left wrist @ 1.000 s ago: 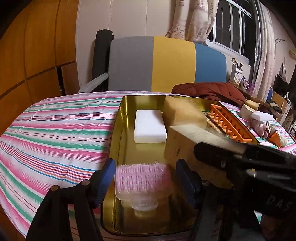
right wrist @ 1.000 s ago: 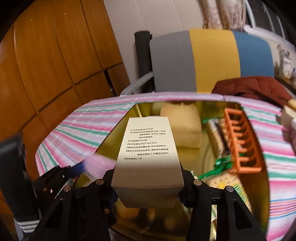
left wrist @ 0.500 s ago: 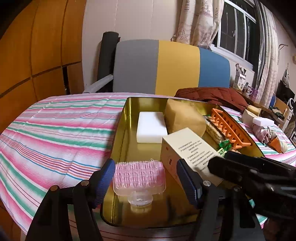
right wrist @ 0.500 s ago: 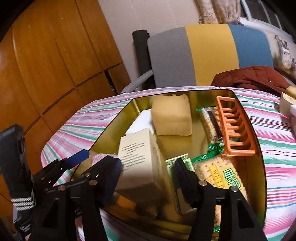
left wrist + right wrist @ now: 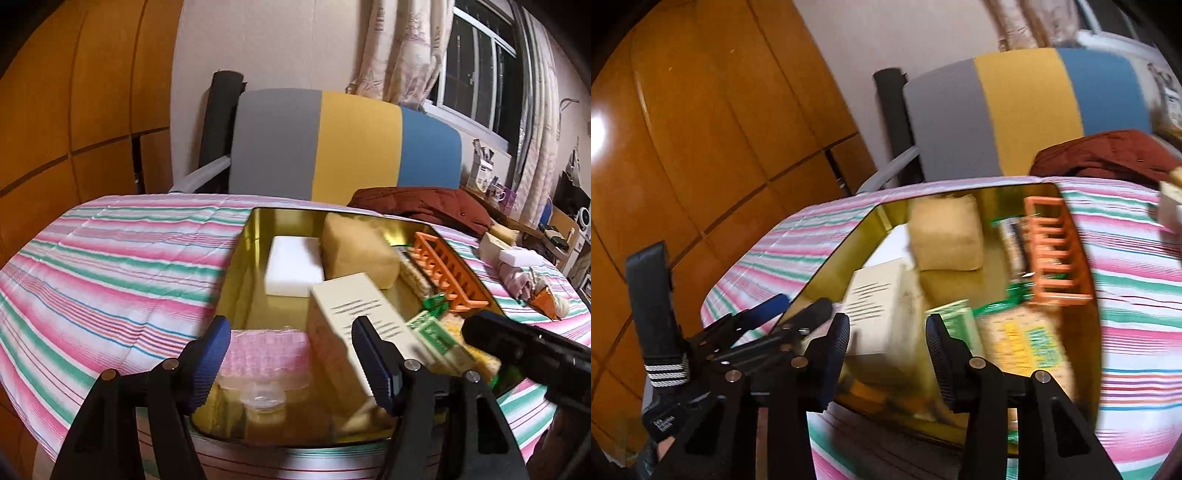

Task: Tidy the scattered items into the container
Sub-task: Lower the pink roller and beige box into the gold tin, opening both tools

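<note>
Striped tablecloth (image 5: 110, 258) under gold tin (image 5: 236, 273) — tricolour chair (image 5: 343, 144) behind.

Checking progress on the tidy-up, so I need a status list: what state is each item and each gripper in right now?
left gripper: open, empty
right gripper: open, empty
cream box: released, lying in the tin
gold tin: lidless, partly filled
pink roller pack: in the tin
white sponge: flat in the tin
orange rack: leaning on the tin's right rim
</note>
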`<state>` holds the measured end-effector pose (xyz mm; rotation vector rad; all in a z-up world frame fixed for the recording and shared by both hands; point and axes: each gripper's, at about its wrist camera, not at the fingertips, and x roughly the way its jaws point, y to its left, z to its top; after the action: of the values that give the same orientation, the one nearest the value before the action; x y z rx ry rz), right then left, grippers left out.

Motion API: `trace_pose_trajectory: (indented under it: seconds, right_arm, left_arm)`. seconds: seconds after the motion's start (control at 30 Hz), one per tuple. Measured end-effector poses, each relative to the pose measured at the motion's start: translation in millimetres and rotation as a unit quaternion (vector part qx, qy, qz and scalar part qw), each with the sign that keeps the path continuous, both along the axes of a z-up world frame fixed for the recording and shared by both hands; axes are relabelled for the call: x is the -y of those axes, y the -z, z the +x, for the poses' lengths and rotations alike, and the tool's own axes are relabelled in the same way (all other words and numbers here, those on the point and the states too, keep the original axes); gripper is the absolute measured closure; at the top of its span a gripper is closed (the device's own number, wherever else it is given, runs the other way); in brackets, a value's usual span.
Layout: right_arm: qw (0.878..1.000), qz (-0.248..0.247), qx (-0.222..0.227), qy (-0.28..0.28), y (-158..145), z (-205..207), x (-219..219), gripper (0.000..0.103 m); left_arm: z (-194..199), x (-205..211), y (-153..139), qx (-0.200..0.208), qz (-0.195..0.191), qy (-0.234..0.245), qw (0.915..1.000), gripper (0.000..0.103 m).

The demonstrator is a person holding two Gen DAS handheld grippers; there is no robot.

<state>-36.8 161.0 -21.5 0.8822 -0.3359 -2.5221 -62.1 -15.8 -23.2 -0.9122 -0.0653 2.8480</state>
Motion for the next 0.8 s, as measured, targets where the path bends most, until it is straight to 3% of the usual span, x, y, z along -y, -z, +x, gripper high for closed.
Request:
trace_pose_trajectory:
  seconds: [0.4,0.8]
  right_arm:
    - [0.989,-0.030,0.005,0.148,6,19,-116,0.053]
    - [0.959,-0.028,0.017,0.280,23,55,-224,0.048]
  left_arm:
    - [14,-58,-11,-0.009,-0.018,0.067,0.9975,0.034]
    - [32,-123,-21,-0.016,-0.028,0.158,0.9869,0.033]
